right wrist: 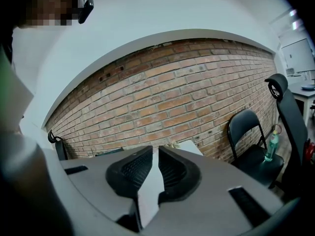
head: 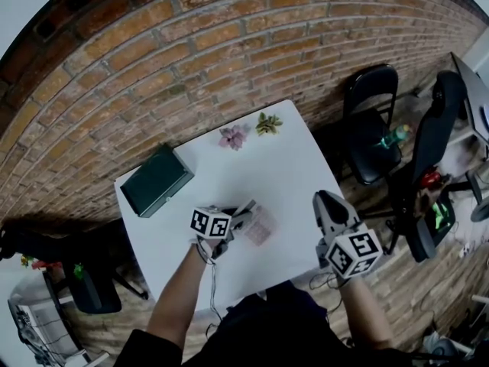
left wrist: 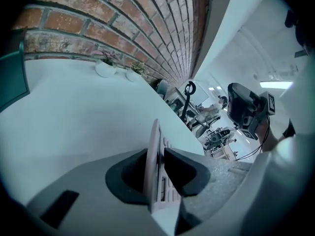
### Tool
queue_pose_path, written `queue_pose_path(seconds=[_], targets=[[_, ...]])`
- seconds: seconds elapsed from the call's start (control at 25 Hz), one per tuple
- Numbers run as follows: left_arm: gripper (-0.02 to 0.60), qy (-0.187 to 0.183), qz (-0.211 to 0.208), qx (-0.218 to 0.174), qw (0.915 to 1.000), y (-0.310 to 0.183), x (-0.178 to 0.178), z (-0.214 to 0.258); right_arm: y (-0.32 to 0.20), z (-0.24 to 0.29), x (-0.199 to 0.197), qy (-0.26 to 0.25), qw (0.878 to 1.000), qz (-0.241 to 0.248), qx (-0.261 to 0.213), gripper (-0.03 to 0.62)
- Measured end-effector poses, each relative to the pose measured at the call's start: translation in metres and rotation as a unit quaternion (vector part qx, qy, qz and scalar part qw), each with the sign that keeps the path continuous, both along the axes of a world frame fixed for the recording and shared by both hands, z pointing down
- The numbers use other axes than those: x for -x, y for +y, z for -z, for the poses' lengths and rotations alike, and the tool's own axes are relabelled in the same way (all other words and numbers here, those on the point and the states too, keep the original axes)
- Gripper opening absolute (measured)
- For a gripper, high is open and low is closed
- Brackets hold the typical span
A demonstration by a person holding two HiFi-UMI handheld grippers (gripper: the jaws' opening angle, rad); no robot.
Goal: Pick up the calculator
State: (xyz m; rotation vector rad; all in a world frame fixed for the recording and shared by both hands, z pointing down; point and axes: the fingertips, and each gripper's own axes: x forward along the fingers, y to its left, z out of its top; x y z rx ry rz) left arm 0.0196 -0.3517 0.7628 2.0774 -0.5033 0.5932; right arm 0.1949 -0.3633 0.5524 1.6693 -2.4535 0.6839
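Left fingers (left wrist: 184, 173) tight on pinkish calculator (left wrist: 153, 146), right fingers (right wrist: 174, 173) narrowly apart, empty, at white table's (head: 267, 159) edge.

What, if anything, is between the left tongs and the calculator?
Nothing visible. The calculator stands edge-on between the left tongs, whose pads press on both of its faces. In the head view nothing lies on or over it, so the way up off the table looks clear.

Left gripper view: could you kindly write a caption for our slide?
Left gripper clamps the pink calculator edge-on, white table beyond.
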Motion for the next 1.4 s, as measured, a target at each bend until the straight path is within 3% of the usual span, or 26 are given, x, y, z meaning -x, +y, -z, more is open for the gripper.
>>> queue_pose_path(seconds=[0.28, 0.6, 0.84, 1.08, 1.4], targets=[[0.072, 0.047, 0.076, 0.019, 0.9958, 0.012, 0.015, 0.019, 0.018, 0.007, 0.014, -0.006, 1.0, 0.005, -0.006, 0.041], [0.071, 0.081, 0.124, -0.003, 0.989, 0.027, 0.039, 0.062, 0.038, 0.024, 0.034, -0.01, 1.0, 0.019, -0.023, 0.035], [0.071, 0.135, 0.164, -0.017, 0.9769, 0.035, 0.053, 0.106, 0.048, 0.043, 0.054, -0.002, 0.998, 0.036, -0.041, 0.035], [0.071, 0.161, 0.178, -0.039, 0.9699, 0.047, 0.062, 0.142, 0.057, 0.06, 0.065, -0.004, 0.997, 0.043, -0.059, 0.032], [0.071, 0.205, 0.217, -0.059, 0.9525, 0.049, 0.072, 0.199, 0.063, 0.082, 0.072, -0.002, 0.996, 0.047, -0.079, 0.032]])
